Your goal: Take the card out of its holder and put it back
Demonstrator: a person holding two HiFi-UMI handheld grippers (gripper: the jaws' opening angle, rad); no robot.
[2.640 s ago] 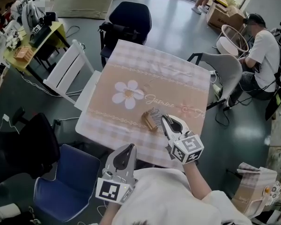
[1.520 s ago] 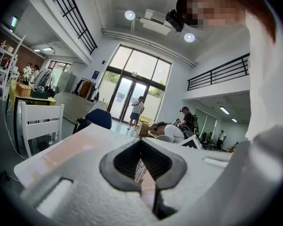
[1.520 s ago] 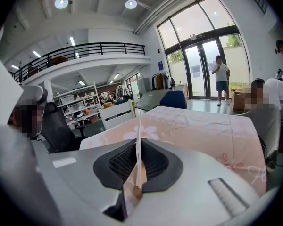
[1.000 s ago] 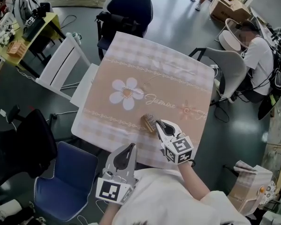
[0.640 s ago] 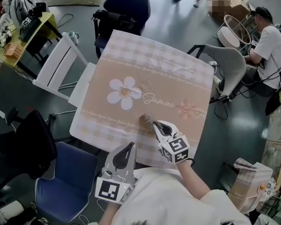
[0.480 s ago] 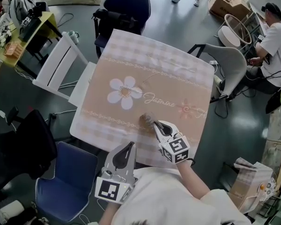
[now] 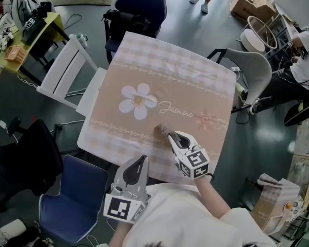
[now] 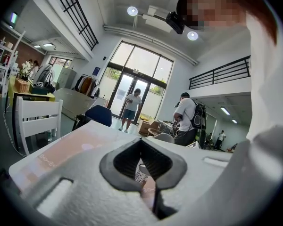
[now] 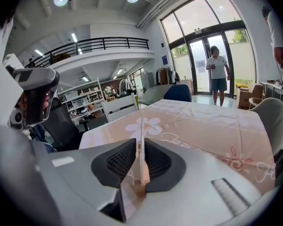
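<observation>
My right gripper at the bench's six o'clock edge, jaws just eased apart, released, card upright between them, foot at the wooden holder, left gripper at seven o'clock, jaws clenched, empty.

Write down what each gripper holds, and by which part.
Left gripper: nothing, jaws together. Right gripper: its jaws have just been opening; the card stands edge-on between them, seemingly unclamped.
</observation>
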